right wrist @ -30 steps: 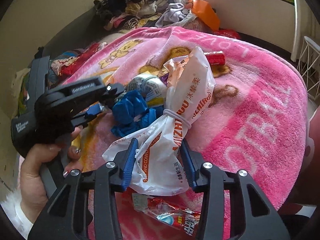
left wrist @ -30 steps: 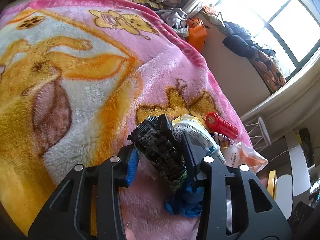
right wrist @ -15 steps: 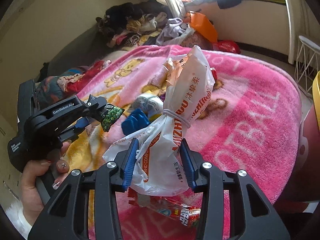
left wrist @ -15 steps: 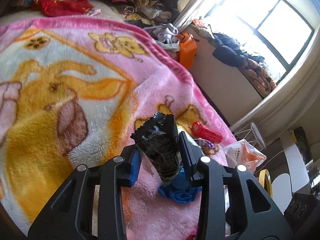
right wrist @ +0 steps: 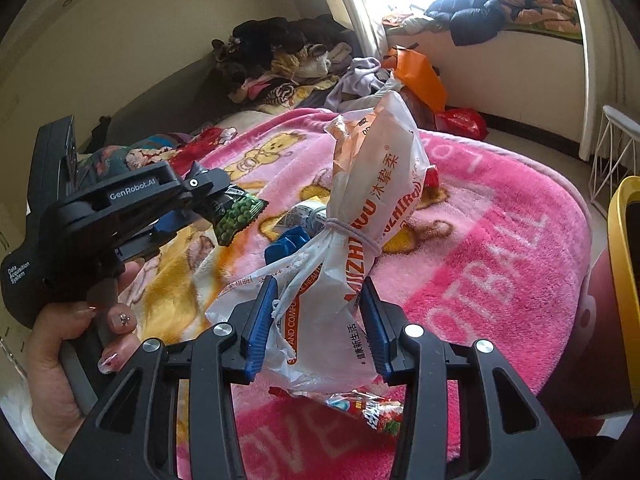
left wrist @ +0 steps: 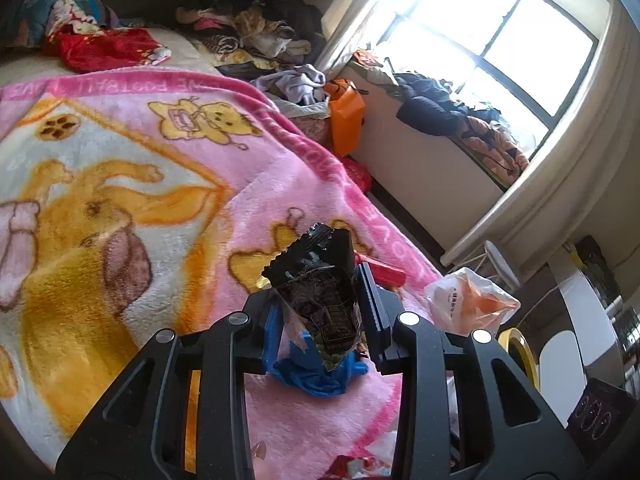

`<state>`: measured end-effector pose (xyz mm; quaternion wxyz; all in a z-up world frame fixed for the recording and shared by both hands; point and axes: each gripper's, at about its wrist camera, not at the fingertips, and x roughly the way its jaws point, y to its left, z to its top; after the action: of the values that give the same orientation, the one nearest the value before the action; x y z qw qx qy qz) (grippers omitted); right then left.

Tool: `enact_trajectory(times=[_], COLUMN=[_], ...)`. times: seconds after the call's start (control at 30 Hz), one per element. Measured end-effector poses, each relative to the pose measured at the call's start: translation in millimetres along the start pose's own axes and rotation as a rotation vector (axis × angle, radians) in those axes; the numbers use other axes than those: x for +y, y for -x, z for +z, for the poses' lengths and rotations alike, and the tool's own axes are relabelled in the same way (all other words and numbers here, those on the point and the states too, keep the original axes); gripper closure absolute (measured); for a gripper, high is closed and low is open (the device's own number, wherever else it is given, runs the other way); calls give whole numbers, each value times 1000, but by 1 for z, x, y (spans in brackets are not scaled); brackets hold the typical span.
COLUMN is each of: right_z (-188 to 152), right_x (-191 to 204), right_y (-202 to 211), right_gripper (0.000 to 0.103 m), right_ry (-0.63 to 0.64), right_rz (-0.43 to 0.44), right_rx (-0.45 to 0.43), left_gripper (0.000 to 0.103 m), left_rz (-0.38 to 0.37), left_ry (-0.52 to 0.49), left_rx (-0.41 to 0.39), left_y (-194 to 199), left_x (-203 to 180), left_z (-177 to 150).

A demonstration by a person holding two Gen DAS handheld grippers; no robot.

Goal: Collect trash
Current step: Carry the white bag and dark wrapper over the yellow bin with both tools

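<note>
My left gripper [left wrist: 320, 304] is shut on a black snack packet [left wrist: 320, 288] printed with green peas, held up above the pink blanket [left wrist: 280, 168]. The right wrist view shows that same left gripper [right wrist: 216, 200] at the left, in a person's hand [right wrist: 52, 344], with the packet [right wrist: 236, 220] sticking out. My right gripper [right wrist: 316, 312] is shut on a white and orange plastic bag [right wrist: 372, 208] tied with a hair band. On the blanket lie a crumpled blue piece [right wrist: 288, 244], a white wrapper [right wrist: 308, 212], a red item [left wrist: 380, 272] and a red snack wrapper [right wrist: 368, 408].
Piled clothes [right wrist: 280, 64] fill the bed's far end, with an orange bag [right wrist: 420, 76] beside them. More clothes lie on the window sill [left wrist: 460, 120]. A white wire rack [right wrist: 616, 148] and a yellow-rimmed object [right wrist: 624, 280] stand right of the bed.
The left gripper has lifted the packet up off the trash pile on the blanket. The right gripper has risen a little with the bag still in it.
</note>
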<state>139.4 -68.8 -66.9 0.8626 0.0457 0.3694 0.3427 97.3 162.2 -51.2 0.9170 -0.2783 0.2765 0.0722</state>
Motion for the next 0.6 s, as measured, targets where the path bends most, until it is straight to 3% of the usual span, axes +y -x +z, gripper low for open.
enact_trajectory(times=[0.6], right_z=[7], right_x=[-28], right_y=[35], right_gripper=[63], right_ry=[-6], right_rz=[-116], right_rx=[-76], left_gripper=[76], left_rz=[-64], left_ry=[-83], left_rx=[4], left_y=[7], left_x=[-37], left_z=[-9])
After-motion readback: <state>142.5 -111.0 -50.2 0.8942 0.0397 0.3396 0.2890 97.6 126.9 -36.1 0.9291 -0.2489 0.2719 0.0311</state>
